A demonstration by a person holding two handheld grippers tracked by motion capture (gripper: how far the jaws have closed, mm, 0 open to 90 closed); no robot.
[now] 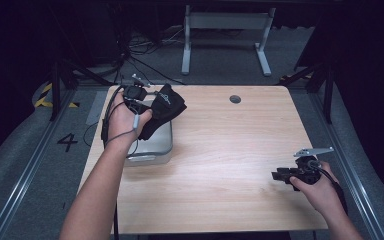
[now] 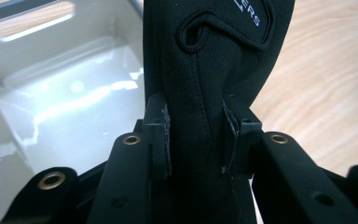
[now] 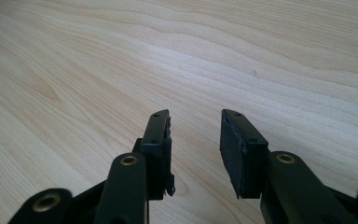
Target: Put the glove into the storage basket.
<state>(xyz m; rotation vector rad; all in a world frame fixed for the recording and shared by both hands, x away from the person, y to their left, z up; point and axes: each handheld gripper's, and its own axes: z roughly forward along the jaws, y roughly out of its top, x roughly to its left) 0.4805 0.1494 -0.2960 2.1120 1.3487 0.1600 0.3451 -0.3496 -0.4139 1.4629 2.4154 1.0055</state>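
Observation:
A black cloth pouch (image 1: 164, 111) with white lettering hangs over the far right part of a clear plastic bin (image 1: 161, 150) at the table's left. My left gripper (image 1: 147, 111) is shut on the pouch; in the left gripper view the black fabric (image 2: 205, 60) fills the gap between the two pads (image 2: 158, 135), with the bin's glossy floor (image 2: 65, 107) behind it. My right gripper (image 1: 279, 175) rests low over bare wood near the table's front right, held in a hand. Its jaws stand open in the right gripper view (image 3: 196, 140) with nothing between them.
The light wooden table (image 1: 230, 150) has a round cable hole (image 1: 235, 99) near its far edge. Beyond the table stand a white metal frame (image 1: 225, 30) and loose cables on the grey floor. Yellow-black tape (image 1: 44, 95) marks the floor at the left.

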